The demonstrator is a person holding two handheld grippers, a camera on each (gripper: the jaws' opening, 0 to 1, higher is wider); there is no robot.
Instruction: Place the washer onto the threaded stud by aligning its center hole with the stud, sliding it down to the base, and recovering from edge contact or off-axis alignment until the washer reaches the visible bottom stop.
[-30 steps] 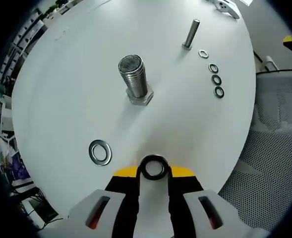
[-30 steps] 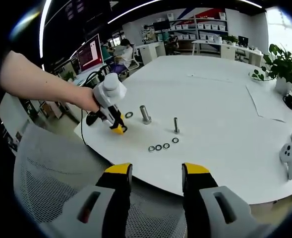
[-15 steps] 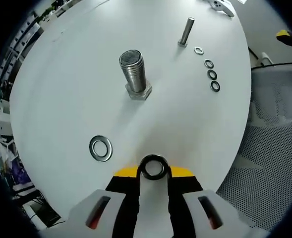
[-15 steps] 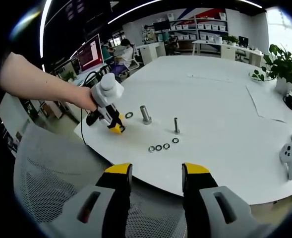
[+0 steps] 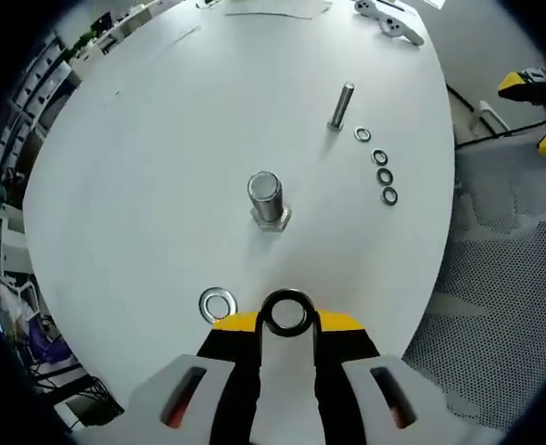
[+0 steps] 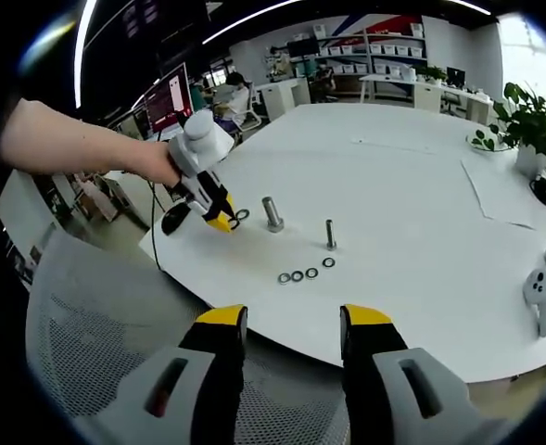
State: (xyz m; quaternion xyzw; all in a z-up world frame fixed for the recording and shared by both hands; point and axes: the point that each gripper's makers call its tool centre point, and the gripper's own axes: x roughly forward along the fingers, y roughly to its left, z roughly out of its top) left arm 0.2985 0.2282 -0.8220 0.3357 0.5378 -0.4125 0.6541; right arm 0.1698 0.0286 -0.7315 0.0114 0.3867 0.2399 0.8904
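Note:
My left gripper (image 5: 287,323) is shut on a dark steel washer (image 5: 287,295), held edge-on between its yellow-tipped jaws above the white table (image 5: 161,139). Ahead stands the large threaded stud (image 5: 266,198) on its hex base, seen nearly from above. A second large washer (image 5: 217,304) lies flat just left of the jaws. In the right gripper view a hand holds the left gripper (image 6: 221,220) above the table, left of the large stud (image 6: 272,213) and beside the flat washer (image 6: 243,215). My right gripper (image 6: 291,326) stands open over a mesh chair, off the table.
A thin stud (image 5: 340,105) stands farther back with several small washers (image 5: 383,174) in a row beside it. White controllers (image 6: 539,287) lie at the table's right, a potted plant (image 6: 530,125) beyond. A mesh chair (image 6: 96,352) sits at the near edge.
The left gripper has risen and drawn back with its washer; the studs look smaller and the flat washer now lies close by the jaws. The right gripper has not moved.

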